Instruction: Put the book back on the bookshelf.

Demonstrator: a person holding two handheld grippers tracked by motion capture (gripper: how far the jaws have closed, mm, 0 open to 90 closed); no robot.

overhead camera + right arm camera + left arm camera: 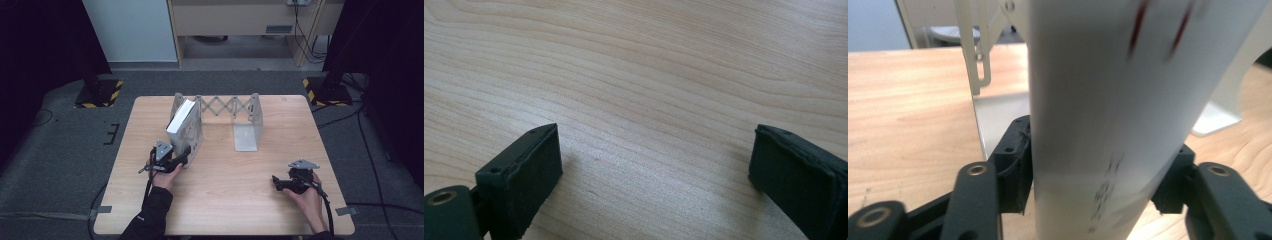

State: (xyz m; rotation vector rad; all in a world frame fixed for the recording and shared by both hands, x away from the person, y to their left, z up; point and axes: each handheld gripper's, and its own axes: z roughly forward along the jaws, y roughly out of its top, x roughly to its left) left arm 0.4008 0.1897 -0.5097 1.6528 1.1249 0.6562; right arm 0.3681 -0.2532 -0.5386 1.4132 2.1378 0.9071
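A light wooden bench (225, 190) with a pale grained top stands on dark grey carpet (60, 150). Off its far corners sit two black stand bases edged with yellow-and-black hazard tape (97, 94), one to each side. Beyond the far edge are a beige cabinet (240, 20) with hanging black cables (305, 35) and a pale blue-white panel (130, 30).

Even soft overhead light; dark room edges; close white book (1108, 100) blurred; faint shadows on table (649, 75)

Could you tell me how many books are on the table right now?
1: a white book stands in the left end of the metal rack, gripped at its spine by the left claw.
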